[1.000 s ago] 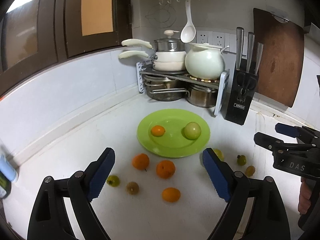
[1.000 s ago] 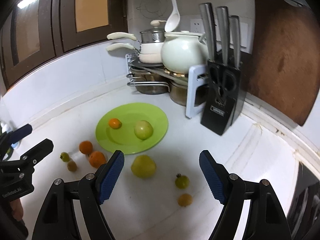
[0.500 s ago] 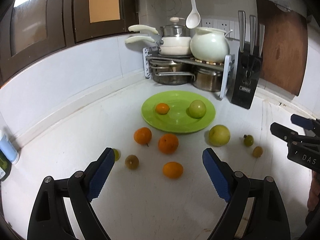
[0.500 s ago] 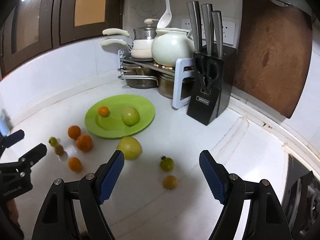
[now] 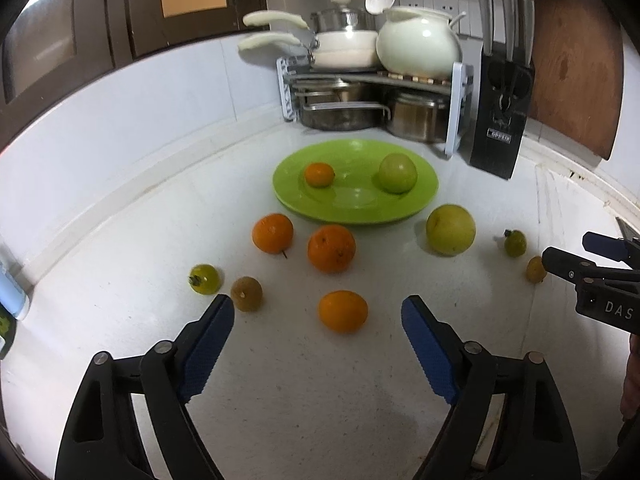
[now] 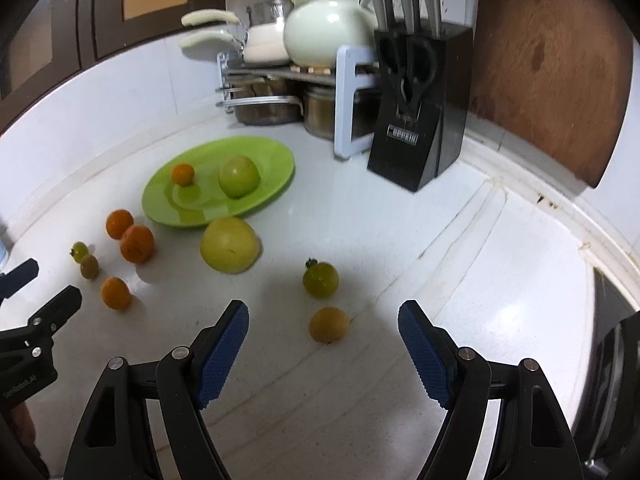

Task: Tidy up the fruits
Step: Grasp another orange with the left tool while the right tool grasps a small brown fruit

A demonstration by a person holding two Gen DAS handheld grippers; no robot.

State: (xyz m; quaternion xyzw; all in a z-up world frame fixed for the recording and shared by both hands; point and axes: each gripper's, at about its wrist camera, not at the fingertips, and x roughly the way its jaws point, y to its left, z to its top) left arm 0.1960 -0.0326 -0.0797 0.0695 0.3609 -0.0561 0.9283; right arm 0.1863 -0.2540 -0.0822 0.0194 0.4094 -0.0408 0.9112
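A green plate (image 5: 424,194) (image 6: 276,160) holds a small orange (image 5: 319,174) and a green apple (image 5: 397,173). Loose fruit lies on the white counter in front of it: three oranges, the nearest (image 5: 343,311) just beyond my open left gripper (image 5: 318,312), a large yellow-green apple (image 5: 451,229) (image 6: 229,244), and small green and brown fruits (image 5: 205,279). My open right gripper (image 6: 323,316) faces a small yellow fruit (image 6: 329,324) and a small green fruit (image 6: 320,279). Both grippers are empty.
A pot rack with pans and a white pot (image 5: 418,46) stands behind the plate. A black knife block (image 5: 502,108) (image 6: 420,100) stands to its right, with a brown cutting board (image 6: 552,64) against the wall. A sink edge (image 6: 608,304) lies at far right.
Both grippers have lowered and moved in toward the fruit on the counter; the fruits look larger and closer. Nothing was grasped or moved.
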